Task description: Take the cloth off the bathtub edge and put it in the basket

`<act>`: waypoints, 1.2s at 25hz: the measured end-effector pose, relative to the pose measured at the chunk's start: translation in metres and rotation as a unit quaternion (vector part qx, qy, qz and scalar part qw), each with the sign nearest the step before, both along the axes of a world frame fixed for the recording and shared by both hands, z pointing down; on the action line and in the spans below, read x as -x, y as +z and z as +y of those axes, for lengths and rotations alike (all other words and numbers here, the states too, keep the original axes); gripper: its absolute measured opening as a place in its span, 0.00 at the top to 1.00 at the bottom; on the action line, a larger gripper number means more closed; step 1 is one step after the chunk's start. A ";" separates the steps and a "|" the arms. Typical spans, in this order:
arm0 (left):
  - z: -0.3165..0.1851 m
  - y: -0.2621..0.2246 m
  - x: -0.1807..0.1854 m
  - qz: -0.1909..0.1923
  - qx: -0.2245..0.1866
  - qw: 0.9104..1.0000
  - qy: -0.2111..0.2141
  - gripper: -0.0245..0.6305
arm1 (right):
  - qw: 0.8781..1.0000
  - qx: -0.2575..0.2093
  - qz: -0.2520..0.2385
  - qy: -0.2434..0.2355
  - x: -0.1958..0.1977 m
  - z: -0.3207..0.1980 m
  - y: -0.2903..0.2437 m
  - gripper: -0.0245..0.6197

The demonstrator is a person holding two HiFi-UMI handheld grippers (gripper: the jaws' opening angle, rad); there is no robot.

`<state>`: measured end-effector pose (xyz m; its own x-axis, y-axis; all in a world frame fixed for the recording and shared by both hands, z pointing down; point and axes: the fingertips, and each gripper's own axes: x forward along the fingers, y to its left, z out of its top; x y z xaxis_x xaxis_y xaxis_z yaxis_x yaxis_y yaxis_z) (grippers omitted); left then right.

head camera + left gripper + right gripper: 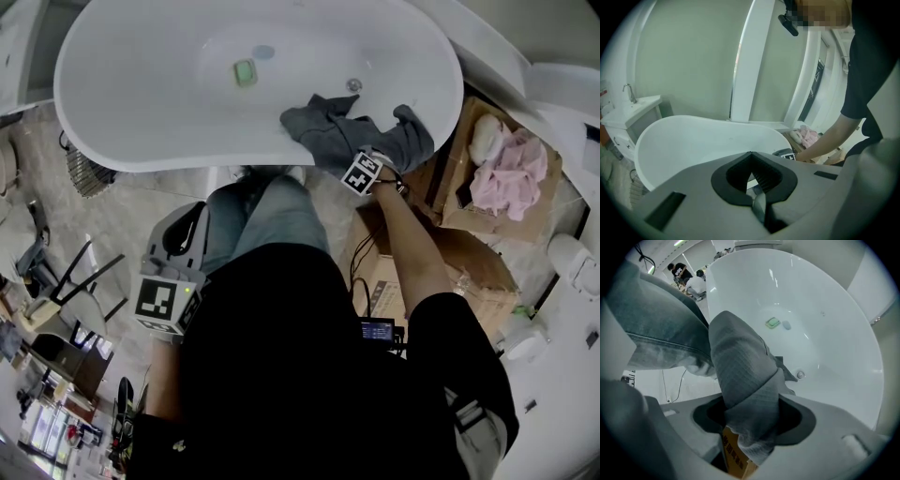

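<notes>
Shows a white bathtub (122, 103) from above, with a grey cloth (352, 131) draped over its near rim toward the drain end, one part lying inside the tub and another hanging down the outer wall. Finds the right gripper (752, 420) pointing straight down at that stretch of rim, jaws clamped on a bunched fold of the cloth, which fills the gap between the pads and stands up through it. Puts the marker cube (364, 173) of that gripper just outside the tub, touching the cloth's outer edge, with the person's bare forearm (408, 248) reaching back from it. Finds the left gripper (751, 157) low and outside the bathtub, beside the person's jeans-clad leg (272, 220) and well apart from the cloth, jaws together at the tips with nothing between them. Looks from there up over the tub's rim toward the far end. Shows, on the tub floor near the middle, a small green item (245, 71), and closer to the cloth a round drain (353, 84), just beyond the folds. Places an open cardboard box (450, 202) on the floor outside the drain end of the tub, holding pink cloth (511, 169). Places a wire basket (89, 173) on the floor by the opposite end, partly tucked under the tub's rim.
</notes>
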<state>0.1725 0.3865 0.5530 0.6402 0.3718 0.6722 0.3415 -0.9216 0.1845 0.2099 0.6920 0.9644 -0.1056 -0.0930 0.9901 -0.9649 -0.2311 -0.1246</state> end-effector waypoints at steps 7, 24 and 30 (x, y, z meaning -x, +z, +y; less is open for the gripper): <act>-0.008 -0.016 0.006 0.011 0.011 1.000 -0.005 0.94 | 0.999 0.000 0.009 -0.030 0.003 -0.007 -0.027 0.64; -0.035 -0.058 0.017 0.036 0.046 0.998 -0.037 0.94 | 0.991 -0.042 0.060 0.108 -0.007 -0.035 -0.121 0.90; -0.042 -0.075 0.017 0.055 0.054 0.997 -0.029 0.94 | 0.980 -0.085 0.086 0.158 -0.012 -0.053 -0.176 0.90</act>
